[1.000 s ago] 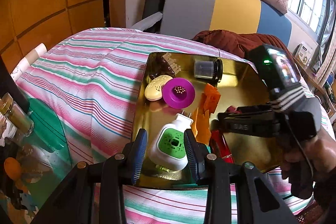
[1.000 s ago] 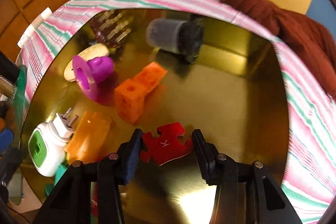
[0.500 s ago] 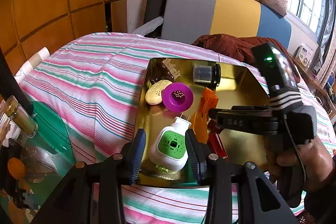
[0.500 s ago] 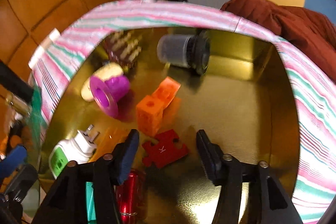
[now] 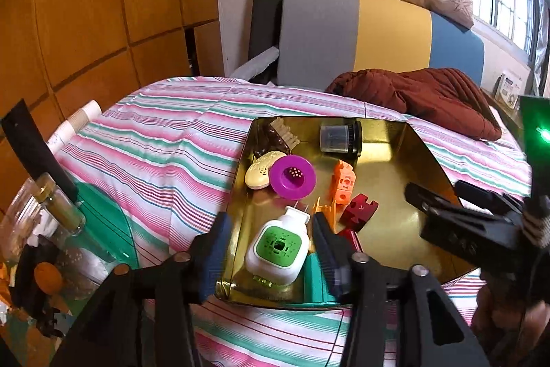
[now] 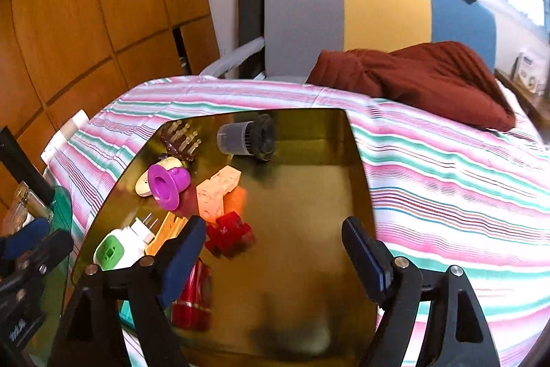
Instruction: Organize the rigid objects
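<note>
A gold tray (image 5: 412, 160) (image 6: 309, 195) lies on the striped bed. My left gripper (image 5: 271, 246) hangs over its near left corner, jaws opening. A white and green plug-in device (image 5: 278, 246) (image 6: 118, 251) lies between them, clear of the pads. My right gripper (image 6: 273, 233) (image 5: 436, 191) is above the tray's near right, jaws opening wide. A red puzzle piece (image 6: 230, 234) (image 5: 359, 210) lies on the tray by its left finger, untouched. Also in the tray are a purple funnel (image 5: 292, 177), an orange block (image 5: 342, 183), a grey jar (image 5: 338, 138) and a red can (image 6: 192, 294).
A cream oval (image 5: 263, 169), a brown comb (image 5: 278, 136), a flat orange piece (image 6: 168, 231) and a teal item (image 5: 316, 277) share the tray. A red-brown blanket (image 5: 419, 95) lies behind it. Glass jars (image 5: 51, 212) on a green glass table stand left.
Both grippers' jaws have spread apart. The right one let go of the red puzzle piece and drew back and up. The left released the plug-in device and lifted a little.
</note>
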`<state>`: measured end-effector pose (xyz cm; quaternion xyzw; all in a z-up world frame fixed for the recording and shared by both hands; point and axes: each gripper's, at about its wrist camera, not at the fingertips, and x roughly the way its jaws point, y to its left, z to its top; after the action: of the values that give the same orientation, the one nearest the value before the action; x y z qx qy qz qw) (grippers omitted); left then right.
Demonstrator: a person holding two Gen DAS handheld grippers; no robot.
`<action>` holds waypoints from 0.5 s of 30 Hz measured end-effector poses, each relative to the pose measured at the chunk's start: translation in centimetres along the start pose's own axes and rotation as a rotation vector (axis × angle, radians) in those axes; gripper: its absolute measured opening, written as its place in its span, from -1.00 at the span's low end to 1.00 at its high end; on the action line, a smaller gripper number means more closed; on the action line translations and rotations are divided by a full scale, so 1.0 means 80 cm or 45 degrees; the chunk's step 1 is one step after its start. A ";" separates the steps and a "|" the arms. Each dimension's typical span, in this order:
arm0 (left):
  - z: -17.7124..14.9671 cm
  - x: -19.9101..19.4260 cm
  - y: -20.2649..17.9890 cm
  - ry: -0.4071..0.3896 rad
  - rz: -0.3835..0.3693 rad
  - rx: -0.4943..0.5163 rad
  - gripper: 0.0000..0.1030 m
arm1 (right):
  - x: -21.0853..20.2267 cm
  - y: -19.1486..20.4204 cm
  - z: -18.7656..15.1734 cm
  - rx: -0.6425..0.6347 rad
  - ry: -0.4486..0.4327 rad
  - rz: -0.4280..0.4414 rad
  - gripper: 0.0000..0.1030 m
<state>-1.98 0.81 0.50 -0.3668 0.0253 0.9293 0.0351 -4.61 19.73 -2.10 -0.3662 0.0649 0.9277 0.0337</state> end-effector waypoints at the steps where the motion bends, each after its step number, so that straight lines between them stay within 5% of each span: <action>1: 0.001 -0.001 -0.002 0.003 0.006 -0.003 0.20 | -0.007 0.000 -0.005 -0.001 -0.014 -0.012 0.59; 15: -0.003 -0.019 -0.013 -0.022 0.069 -0.019 0.28 | -0.045 0.004 -0.025 -0.027 -0.081 -0.055 0.59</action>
<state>-0.61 1.74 1.32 -0.3582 0.0282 0.9332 0.0075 -0.69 19.03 -1.03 -0.3382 0.0460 0.9385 0.0518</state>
